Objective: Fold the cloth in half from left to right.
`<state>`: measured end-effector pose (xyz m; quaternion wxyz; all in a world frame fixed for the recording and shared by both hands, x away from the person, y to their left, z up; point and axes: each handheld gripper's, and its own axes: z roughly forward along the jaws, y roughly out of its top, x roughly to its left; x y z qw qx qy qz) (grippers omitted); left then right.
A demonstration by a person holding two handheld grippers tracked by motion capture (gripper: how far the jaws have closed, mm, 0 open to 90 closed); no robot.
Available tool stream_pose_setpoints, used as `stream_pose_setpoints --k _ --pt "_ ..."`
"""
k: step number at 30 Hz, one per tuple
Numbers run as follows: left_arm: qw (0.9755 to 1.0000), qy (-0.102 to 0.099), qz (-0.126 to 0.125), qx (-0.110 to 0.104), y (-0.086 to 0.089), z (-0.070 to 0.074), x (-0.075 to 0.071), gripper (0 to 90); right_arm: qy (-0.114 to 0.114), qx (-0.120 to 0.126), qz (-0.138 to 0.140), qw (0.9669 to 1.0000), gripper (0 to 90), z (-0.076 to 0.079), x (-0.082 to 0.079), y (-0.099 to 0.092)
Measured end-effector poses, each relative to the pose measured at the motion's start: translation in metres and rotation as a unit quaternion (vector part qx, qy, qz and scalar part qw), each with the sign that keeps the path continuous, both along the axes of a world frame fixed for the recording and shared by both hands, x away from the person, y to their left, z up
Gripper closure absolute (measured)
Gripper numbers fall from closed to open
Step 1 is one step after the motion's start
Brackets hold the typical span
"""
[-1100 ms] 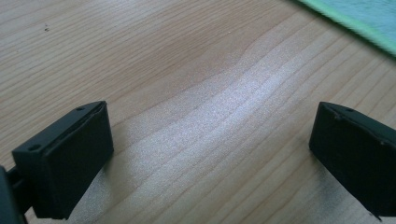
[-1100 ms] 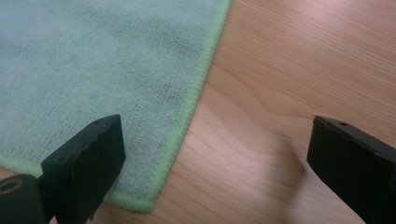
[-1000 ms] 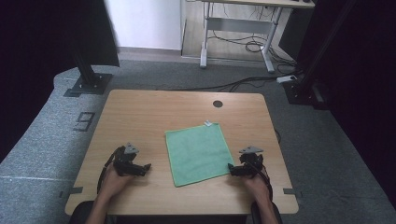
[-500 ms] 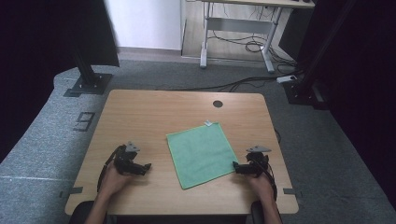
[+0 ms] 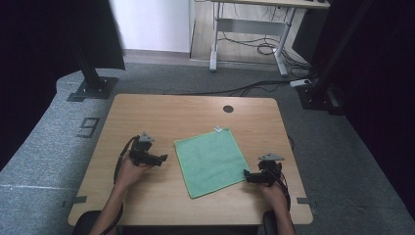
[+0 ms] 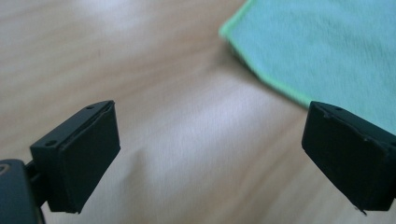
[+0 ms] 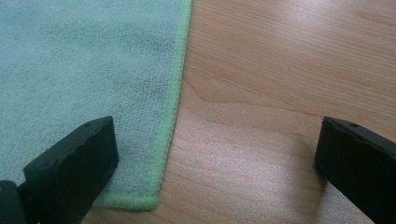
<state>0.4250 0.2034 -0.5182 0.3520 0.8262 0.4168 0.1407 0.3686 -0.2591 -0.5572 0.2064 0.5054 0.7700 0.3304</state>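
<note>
The green cloth (image 5: pixel 211 161) is flanked by 2 wide-open, empty grippers; its near right corner is framed by the right gripper (image 5: pixel 247 176), while the left gripper (image 5: pixel 162 158) is held just off its left edge

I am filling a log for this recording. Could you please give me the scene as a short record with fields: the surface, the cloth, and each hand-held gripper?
surface: wooden table, with a round hole near its far edge
cloth: green cloth, spread flat, a small white tag at its far corner
left hand-held gripper: open, on bare wood left of the cloth
right hand-held gripper: open, at the cloth's near right corner, one jaw over the cloth
held items: none
</note>
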Motion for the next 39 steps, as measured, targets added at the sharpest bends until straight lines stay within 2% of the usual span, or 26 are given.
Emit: stream_pose_setpoints --k 9,10,11,16,21,24,30,33,39 --pt "0.9999 -0.011 0.003 0.011 -0.026 0.006 0.035 5.5 0.0 0.0 0.0 1.0 0.0 0.0 0.0 0.0" --pt "0.9999 -0.011 0.003 0.011 -0.026 0.006 0.035 5.5 0.0 0.0 0.0 1.0 0.0 0.0 0.0 0.0" --pt "0.9998 -0.01 0.003 0.016 -0.032 0.005 0.042 5.5 0.0 0.0 0.0 1.0 0.0 0.0 0.0 0.0" --pt "0.9997 -0.008 0.006 0.023 -0.041 -0.003 0.055 5.5 0.0 0.0 0.0 1.0 0.0 0.0 0.0 0.0" --pt "0.9994 -0.005 0.027 0.021 -0.041 -0.011 0.066 5.6 0.0 0.0 0.0 1.0 0.0 0.0 0.0 0.0" --pt "0.9992 0.003 0.034 0.021 -0.04 -0.016 0.07 5.5 0.0 0.0 0.0 1.0 0.0 0.0 0.0 0.0" --pt "0.9977 0.005 0.044 0.05 -0.041 -0.026 0.075 5.5 0.0 0.0 0.0 1.0 0.0 0.0 0.0 0.0" --pt "0.9985 0.002 0.046 0.031 -0.037 -0.03 0.074 4.2 0.0 0.0 0.0 1.0 0.0 0.0 0.0 0.0" --pt "0.9981 0.003 0.053 0.031 -0.038 -0.03 0.074 3.1 0.0 0.0 0.0 1.0 0.0 0.0 0.0 0.0"
